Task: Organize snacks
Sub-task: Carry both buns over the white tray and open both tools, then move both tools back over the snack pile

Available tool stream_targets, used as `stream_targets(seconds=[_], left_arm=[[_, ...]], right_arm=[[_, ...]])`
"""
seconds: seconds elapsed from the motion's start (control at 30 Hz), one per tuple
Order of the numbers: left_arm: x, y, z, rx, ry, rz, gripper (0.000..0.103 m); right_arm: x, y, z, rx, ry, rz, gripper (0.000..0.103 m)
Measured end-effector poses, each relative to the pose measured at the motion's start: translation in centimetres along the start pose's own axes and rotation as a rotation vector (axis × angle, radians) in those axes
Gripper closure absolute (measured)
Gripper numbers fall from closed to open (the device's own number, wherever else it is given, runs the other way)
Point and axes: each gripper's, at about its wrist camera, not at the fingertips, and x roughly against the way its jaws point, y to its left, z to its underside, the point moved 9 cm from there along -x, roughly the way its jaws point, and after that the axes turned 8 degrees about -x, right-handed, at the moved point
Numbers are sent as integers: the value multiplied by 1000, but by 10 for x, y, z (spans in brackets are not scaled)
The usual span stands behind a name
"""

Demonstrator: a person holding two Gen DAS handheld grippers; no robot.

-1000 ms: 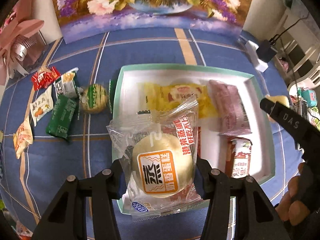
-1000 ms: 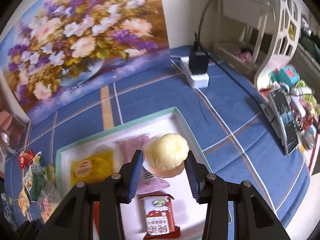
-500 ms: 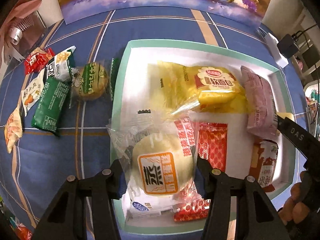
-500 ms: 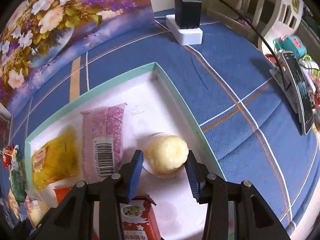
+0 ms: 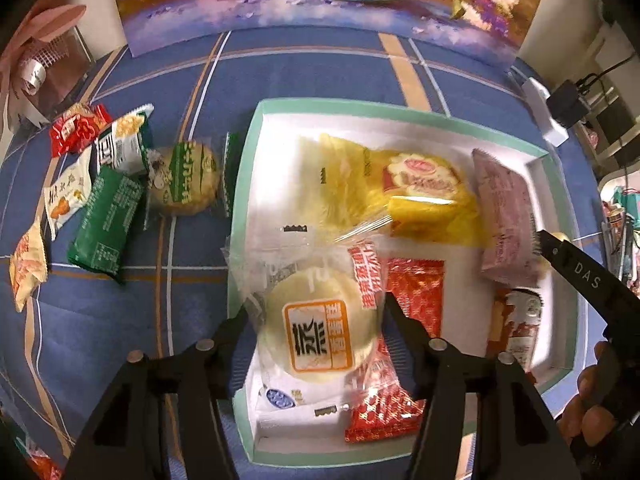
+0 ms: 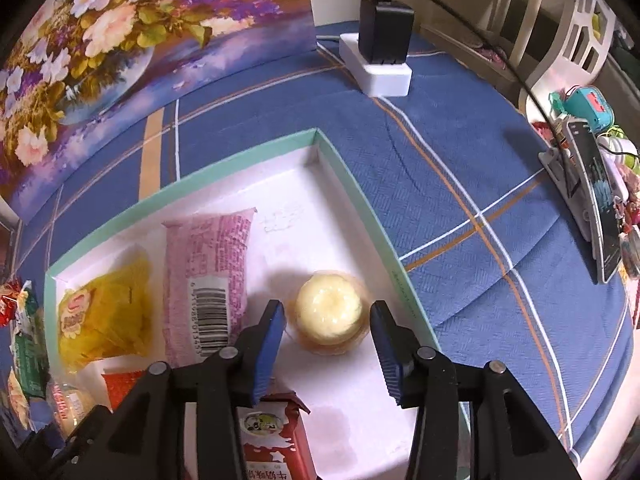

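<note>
A white tray with a teal rim (image 5: pixel 244 200) (image 6: pixel 360 200) lies on the blue checked cloth. My left gripper (image 5: pixel 316 320) is shut on a clear-wrapped steamed cake (image 5: pixel 318 332) and holds it over the tray's near left part. My right gripper (image 6: pixel 328 320) is open, its blue pads on either side of a small yellow pudding cup (image 6: pixel 329 312) that rests on the tray floor near the right wall. In the tray lie a yellow cake packet (image 5: pixel 384 196) (image 6: pixel 100 312), a pink packet (image 5: pixel 504 220) (image 6: pixel 208 276), a red foil packet (image 5: pixel 416 300) and a red-white milk snack (image 6: pixel 268 440).
Left of the tray lie several loose snacks: a round green-labelled cake (image 5: pixel 184 180), a dark green packet (image 5: pixel 106 224), a red packet (image 5: pixel 76 128). A flower picture (image 6: pixel 120 32) stands at the back. A white power strip with a black adapter (image 6: pixel 380 52) and a phone stand (image 6: pixel 592 200) are to the right.
My right gripper lowered the pudding cup onto the tray floor and opened, letting it go. My left gripper carried the steamed cake over the tray and still holds it.
</note>
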Motion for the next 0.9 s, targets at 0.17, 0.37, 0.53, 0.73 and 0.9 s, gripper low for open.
stream_targets(seconds=[0.17,0.37,0.53,0.73,0.9], left_arm=[[26,2,-9,-5,-54,6,41],[51,13,-15,24,-99,15,41],[55,39,-14,108,-120,-23,40],[55,86,-10,205,-130,-134,40],[45,105,-9,252,-123,-156,28]], right_arm=[[23,-1,-11,-6,-43,-5,47],[52,3,-22,-14,-86,-36,47],[69,10,-22,8,-101,-49,45],[59,30,-6,43,-50,-80,40],[55,53,7,93,-39,-119,28]])
